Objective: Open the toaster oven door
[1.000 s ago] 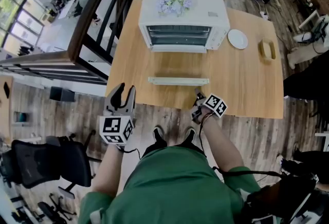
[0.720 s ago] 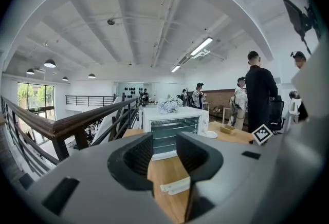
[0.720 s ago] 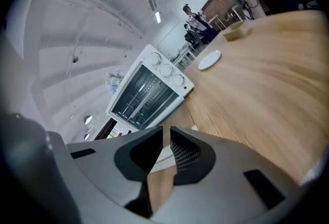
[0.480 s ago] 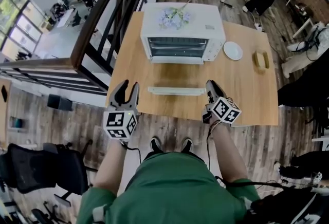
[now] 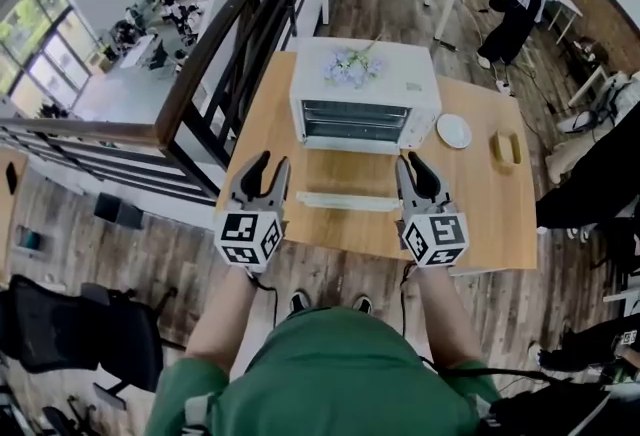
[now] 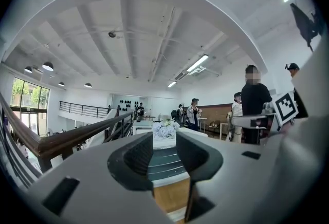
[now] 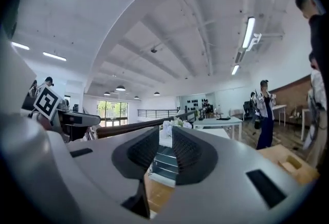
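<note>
We see the white toaster oven (image 5: 365,94) at the far side of the wooden counter (image 5: 480,209), with a bunch of pale flowers (image 5: 350,67) on its top. Its door (image 5: 345,174) is down and lies flat toward us. The pane looks like clear glass with the wood showing through, though from this height we cannot be sure. The pale handle bar (image 5: 348,201) runs along the door's near edge.

The left gripper (image 5: 270,166) is held just left of the door, its jaws well apart with nothing between them. The right gripper (image 5: 414,165) is held just right of the door. Its jaws have just been opening and show a narrow gap, also empty.

Right of the oven sit a white plate (image 5: 454,131) and, further right, a small wooden tray (image 5: 508,148).
</note>
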`<state>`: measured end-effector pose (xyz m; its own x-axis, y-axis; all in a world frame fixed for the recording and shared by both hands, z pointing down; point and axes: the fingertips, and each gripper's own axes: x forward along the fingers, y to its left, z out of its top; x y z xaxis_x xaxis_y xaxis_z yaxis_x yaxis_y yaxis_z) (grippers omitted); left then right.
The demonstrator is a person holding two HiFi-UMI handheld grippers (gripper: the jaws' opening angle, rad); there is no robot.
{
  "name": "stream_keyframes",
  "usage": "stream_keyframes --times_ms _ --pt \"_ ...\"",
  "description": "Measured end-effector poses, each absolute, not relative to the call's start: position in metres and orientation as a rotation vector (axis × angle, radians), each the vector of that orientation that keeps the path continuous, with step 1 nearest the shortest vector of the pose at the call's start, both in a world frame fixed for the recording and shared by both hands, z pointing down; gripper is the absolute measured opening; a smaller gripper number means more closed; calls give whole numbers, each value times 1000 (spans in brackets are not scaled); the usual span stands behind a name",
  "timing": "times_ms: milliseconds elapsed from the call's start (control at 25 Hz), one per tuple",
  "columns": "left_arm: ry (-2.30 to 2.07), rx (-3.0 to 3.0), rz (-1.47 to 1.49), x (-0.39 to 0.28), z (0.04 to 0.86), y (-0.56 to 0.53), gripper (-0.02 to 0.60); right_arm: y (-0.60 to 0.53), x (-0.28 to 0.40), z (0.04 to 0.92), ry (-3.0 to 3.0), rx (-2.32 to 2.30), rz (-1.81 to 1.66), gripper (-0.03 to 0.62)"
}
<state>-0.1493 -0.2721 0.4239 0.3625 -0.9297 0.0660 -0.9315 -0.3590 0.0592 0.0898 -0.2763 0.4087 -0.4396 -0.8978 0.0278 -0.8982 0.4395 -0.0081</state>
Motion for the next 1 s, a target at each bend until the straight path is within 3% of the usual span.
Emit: stream_keyframes --times_ms 360,1000 --pt "-1750 2537 -45 -158 396 -278 150 -267 59 347 -2628 1627 -304 77" --pt "-1769 2556 -88 -163 373 -280 150 -262 43 325 -2680 1566 -397 78"
